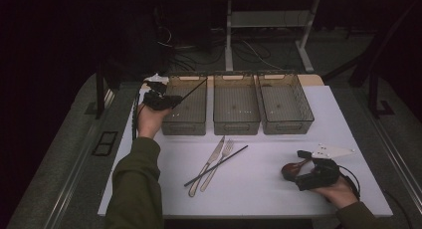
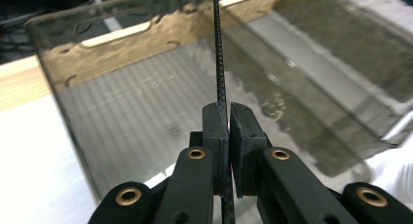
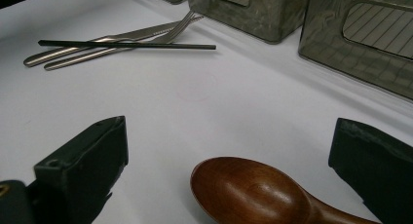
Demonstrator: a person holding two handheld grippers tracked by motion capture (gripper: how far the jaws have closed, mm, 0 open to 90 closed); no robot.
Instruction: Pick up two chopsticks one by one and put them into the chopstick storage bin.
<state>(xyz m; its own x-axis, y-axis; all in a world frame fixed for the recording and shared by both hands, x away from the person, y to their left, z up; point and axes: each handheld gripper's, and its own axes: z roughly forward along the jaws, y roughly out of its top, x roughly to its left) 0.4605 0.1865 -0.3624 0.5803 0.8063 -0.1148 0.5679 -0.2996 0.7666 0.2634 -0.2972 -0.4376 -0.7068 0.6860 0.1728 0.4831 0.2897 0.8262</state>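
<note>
From above, the left gripper (image 1: pixel 160 100) holds a thin black chopstick (image 1: pixel 191 93) slanting over the left bin (image 1: pixel 185 123), near the surface's far left corner; the right gripper (image 1: pixel 311 173) rests by a wooden spoon (image 1: pixel 289 170) near the front right corner.

Along the left fingers (image 2: pixel 215 124), clamped tight: the chopstick is pinched low, its long end free. It looks light, stiff and slick, so likely to swivel.

The right fingers (image 3: pixel 87 163) stand wide apart, the spoon's bowl between them, untouched.

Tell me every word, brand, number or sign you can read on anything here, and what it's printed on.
None: no readable text anywhere.
The three bins, knife, fork, wooden spoon, loose chopstick and the held chopstick are unmarked.
Both grippers, left and right, carry no label.
</note>
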